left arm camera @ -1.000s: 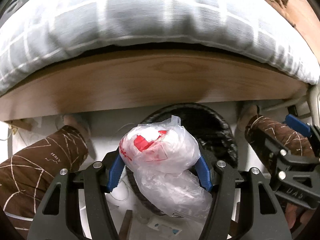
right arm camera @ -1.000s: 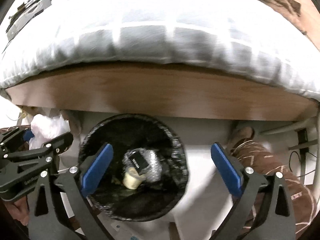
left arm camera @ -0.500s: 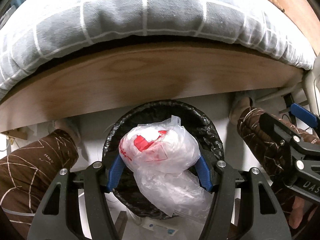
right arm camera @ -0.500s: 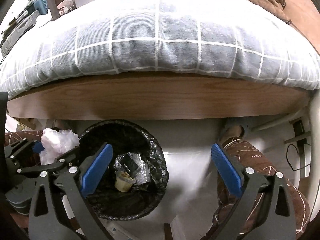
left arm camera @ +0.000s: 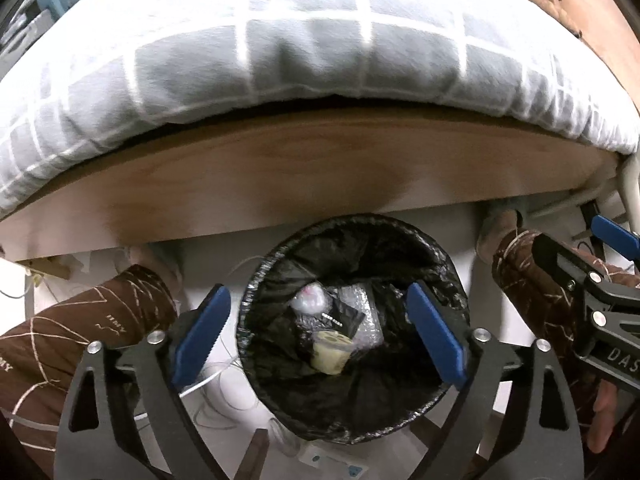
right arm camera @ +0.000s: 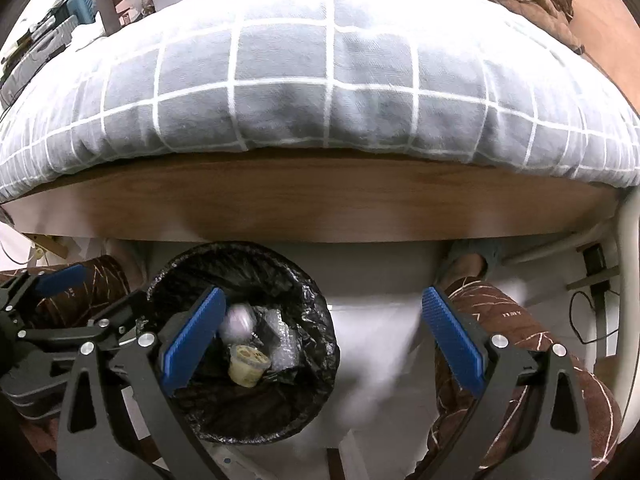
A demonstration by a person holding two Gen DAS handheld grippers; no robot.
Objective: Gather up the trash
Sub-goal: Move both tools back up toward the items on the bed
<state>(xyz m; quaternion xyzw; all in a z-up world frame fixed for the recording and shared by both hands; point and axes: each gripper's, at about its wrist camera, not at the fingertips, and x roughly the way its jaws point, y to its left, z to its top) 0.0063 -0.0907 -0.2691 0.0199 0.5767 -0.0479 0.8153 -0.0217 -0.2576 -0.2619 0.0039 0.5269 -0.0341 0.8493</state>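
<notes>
With left gripper [left arm camera: 316, 338] jaws just opened wide, empty, above the bin [left arm camera: 352, 368], and the bag wad [left arm camera: 308, 302] now inside beside one cup [left arm camera: 330, 356], right gripper [right arm camera: 320, 346] (gaping, empty too) could clip the rim and tip it.

We count one bin [left arm camera: 256, 292], one yellow cup [left arm camera: 330, 354], one white bag [left arm camera: 308, 302], one checked duvet [right arm camera: 320, 92], two tongs
</notes>
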